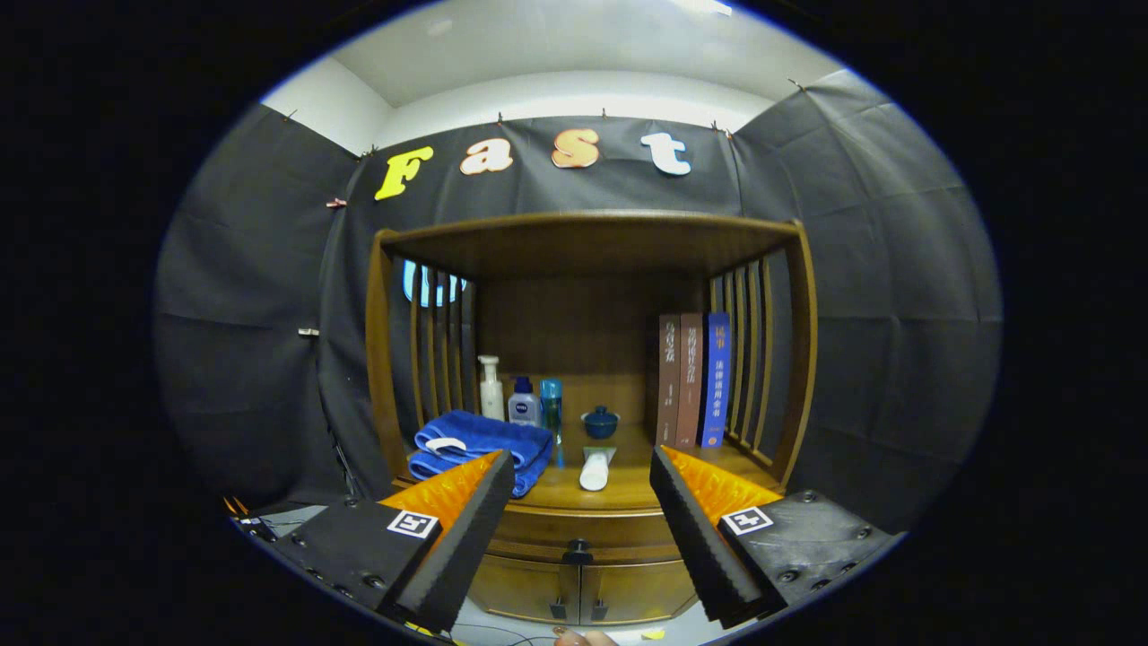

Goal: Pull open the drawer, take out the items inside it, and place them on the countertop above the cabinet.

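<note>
Booth: black cloth walls behind a wooden cabinet (587,377) with slatted sides and an open shelf.
Countertop (628,484): carries a folded blue towel (480,440), bottles, a small lidded cup, a white tube and three upright books (691,381).
Drawer (578,529): shut, just under the countertop, at twelve o'clock from the fingers; a dark knob (578,545) sits at its middle.
Gripper (581,471): jaws wide apart, holding nothing, well short of the drawer.
Handling: knob looks small, rigid and likely smooth; pinch it squarely and pull straight back. Contents are hidden, so their weight cannot be judged.
</note>
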A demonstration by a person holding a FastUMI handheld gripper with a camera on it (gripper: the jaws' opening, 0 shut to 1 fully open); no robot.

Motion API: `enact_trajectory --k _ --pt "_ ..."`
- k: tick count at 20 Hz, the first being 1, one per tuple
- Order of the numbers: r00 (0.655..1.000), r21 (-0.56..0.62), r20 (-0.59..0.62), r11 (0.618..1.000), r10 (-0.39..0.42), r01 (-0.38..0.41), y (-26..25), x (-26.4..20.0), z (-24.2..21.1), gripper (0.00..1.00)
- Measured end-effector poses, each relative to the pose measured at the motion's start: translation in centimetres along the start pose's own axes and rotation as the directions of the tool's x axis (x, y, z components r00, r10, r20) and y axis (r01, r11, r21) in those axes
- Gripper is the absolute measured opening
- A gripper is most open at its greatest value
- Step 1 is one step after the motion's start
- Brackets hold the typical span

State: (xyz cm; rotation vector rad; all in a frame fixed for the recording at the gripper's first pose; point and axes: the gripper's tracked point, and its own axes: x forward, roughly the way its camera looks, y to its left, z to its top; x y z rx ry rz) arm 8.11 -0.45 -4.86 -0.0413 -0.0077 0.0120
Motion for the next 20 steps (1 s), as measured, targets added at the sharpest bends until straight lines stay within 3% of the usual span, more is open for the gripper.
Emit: enact_trajectory --k 10,20 --pt "1.000 0.026 0.017 1.000 -0.004 0.004 -0.2 -6.0 3.7 0.99" --pt "0.999 0.048 -0.033 0.999 0.009 -0.008 0.0 -5.5 2.4 0.99"
